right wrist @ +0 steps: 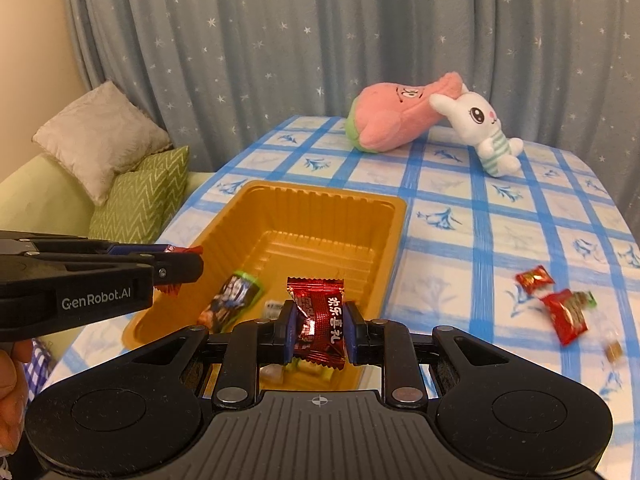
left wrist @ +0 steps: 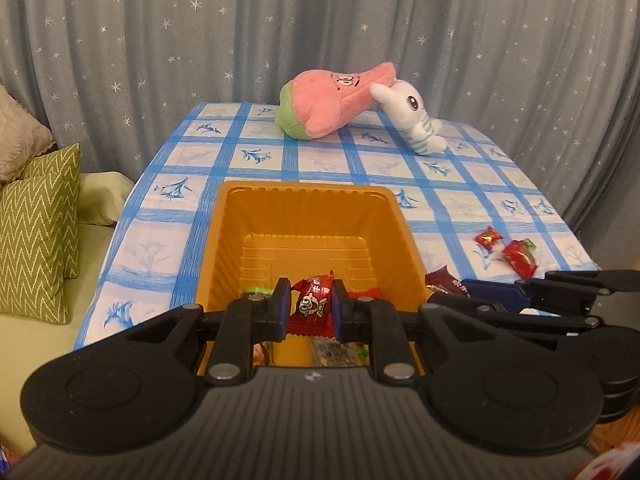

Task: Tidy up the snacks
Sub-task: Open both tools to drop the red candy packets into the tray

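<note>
Now your gold plastic tray [right wrist: 384,216] holds a green-ended dark snack bar [right wrist: 234,298] and a few small wrapped sweets at its near end. Your left gripper [left wrist: 311,307] is clamped on a bright red candy with a cartoon face [left wrist: 310,306], above the tray's near end. Your right gripper [right wrist: 320,326] pinches a dark red candy with white characters [right wrist: 322,312], over the tray's near right corner. Two red candies [right wrist: 556,300] lie right of the tray on the checked tablecloth [right wrist: 500,220].
</note>
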Tool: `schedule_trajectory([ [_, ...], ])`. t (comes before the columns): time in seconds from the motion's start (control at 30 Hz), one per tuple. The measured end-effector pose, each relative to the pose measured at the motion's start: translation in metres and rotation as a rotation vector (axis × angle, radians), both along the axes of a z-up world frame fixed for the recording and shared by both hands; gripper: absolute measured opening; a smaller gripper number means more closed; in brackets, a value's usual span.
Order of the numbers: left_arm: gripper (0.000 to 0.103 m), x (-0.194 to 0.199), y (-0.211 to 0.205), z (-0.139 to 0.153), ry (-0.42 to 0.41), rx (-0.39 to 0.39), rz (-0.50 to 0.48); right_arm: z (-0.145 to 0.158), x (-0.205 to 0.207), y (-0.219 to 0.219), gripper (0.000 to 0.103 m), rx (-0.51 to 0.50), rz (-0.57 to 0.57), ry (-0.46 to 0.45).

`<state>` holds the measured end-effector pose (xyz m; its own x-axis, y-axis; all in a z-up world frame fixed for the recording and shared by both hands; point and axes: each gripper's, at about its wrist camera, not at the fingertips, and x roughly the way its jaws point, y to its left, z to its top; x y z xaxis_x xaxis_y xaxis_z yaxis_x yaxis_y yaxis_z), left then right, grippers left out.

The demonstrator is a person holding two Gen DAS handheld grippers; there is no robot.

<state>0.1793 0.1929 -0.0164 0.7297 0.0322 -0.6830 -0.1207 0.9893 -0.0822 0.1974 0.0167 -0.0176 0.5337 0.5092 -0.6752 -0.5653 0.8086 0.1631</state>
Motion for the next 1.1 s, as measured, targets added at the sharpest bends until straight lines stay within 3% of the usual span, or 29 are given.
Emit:
schedule_trajectory([
  [0.77, 0.019, 0.078, 0.032, -0.048, 0.045, 0.016, -0.048, -0.031, 0.081, 0.034, 0.024, -0.005, -0.011, 0.040],
  [0.87, 0.026, 0.083, 0.034, -0.054, 0.053, 0.007, -0.051, -0.034, 0.084, 0.036, 0.024, -0.001, -0.018, 0.049],
  [0.9, 0.035, 0.083, 0.035, -0.054, 0.052, 0.007, -0.046, -0.035, 0.085, 0.036, 0.024, -0.001, -0.019, 0.053],
  [1.1, 0.040, 0.070, 0.049, -0.049, 0.031, 0.007, -0.005, -0.038, 0.085, 0.035, 0.024, 0.010, -0.019, 0.067],
])
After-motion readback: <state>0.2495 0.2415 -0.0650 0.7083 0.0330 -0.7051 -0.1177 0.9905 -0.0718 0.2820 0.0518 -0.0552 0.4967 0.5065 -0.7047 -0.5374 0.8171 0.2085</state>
